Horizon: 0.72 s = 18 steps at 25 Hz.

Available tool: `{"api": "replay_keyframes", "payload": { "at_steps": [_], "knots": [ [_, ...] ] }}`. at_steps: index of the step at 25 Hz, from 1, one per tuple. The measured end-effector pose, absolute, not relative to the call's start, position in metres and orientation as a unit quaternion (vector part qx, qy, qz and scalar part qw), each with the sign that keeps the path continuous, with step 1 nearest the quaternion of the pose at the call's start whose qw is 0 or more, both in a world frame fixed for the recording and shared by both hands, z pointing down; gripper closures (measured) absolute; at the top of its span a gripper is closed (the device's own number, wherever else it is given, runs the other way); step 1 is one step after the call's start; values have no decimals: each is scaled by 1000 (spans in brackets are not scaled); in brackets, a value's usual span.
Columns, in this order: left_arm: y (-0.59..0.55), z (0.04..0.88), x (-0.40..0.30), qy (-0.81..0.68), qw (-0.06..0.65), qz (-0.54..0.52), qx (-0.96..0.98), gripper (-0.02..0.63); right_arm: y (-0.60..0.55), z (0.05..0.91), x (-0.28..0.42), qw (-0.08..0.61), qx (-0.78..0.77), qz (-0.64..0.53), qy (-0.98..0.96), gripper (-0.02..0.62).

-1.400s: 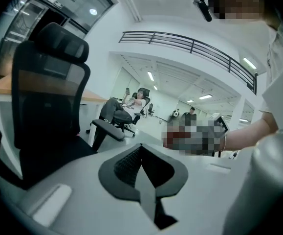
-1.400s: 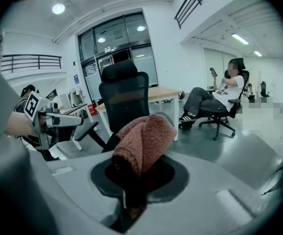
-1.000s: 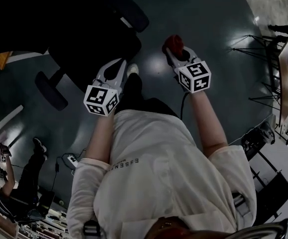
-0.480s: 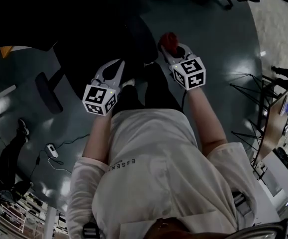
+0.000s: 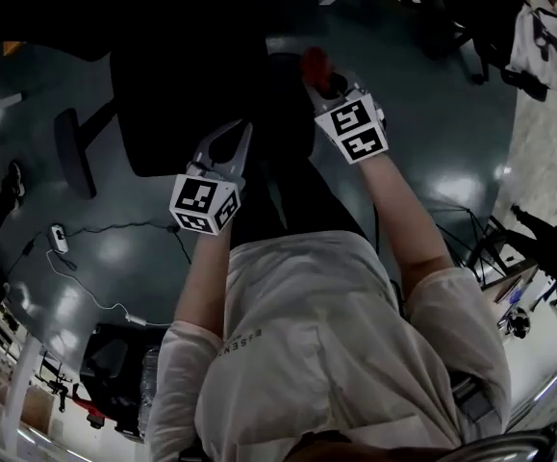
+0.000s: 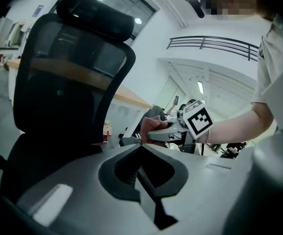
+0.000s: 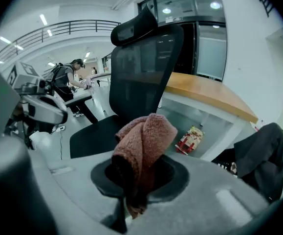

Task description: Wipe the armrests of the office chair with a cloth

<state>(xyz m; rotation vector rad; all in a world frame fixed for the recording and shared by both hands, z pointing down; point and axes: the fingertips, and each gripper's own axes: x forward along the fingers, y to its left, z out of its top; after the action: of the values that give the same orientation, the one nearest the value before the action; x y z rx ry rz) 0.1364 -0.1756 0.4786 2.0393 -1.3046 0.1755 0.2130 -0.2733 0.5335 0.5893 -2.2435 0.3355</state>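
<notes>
**Status: approach stage; no wiping contact visible.**

1. Right gripper (image 5: 324, 83): jaws are clamped on the cloth (image 7: 143, 146). In the right gripper view the reddish-brown terry cloth stands folded between them, and a bunched end rises above the tips. In the head view the cloth appears as a red patch at upper centre, in front of the marker cube.

2. Left gripper (image 5: 238, 135): jaws are pressed together with nothing between them, as its own view shows. It hangs at centre left of the head view, beside the right gripper and apart from it.

3. Office chair (image 7: 141, 67): it stands upright, with mesh back and headrest, in the upper centre of the right gripper view and the upper left of the left gripper view. In the head view it is a dark mass at upper left and the seat lies just ahead of both grippers.

4. Armrests: one armrest (image 5: 66, 152) shows as a dark bar at the left edge of the head view, well apart from the cloth. The other cannot be made out in the dark area near the right gripper.

**Assessment.** The cloth is secured and is held up near the chair. No view shows it resting on an armrest, so wiping is judged not yet started. Both armrests remain to be wiped.
</notes>
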Motion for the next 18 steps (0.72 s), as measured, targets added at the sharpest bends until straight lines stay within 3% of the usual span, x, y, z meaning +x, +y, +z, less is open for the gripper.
{"api": "replay_keyframes", "payload": {
  "at_steps": [11, 18],
  "knots": [
    [-160, 509, 99, -542, 375, 73, 749, 589, -299, 567, 162, 399, 206, 143, -882, 548],
    [-145, 494, 125, -510, 355, 77, 780, 589, -270, 569, 149, 407, 190, 116, -886, 549]
  ]
}}
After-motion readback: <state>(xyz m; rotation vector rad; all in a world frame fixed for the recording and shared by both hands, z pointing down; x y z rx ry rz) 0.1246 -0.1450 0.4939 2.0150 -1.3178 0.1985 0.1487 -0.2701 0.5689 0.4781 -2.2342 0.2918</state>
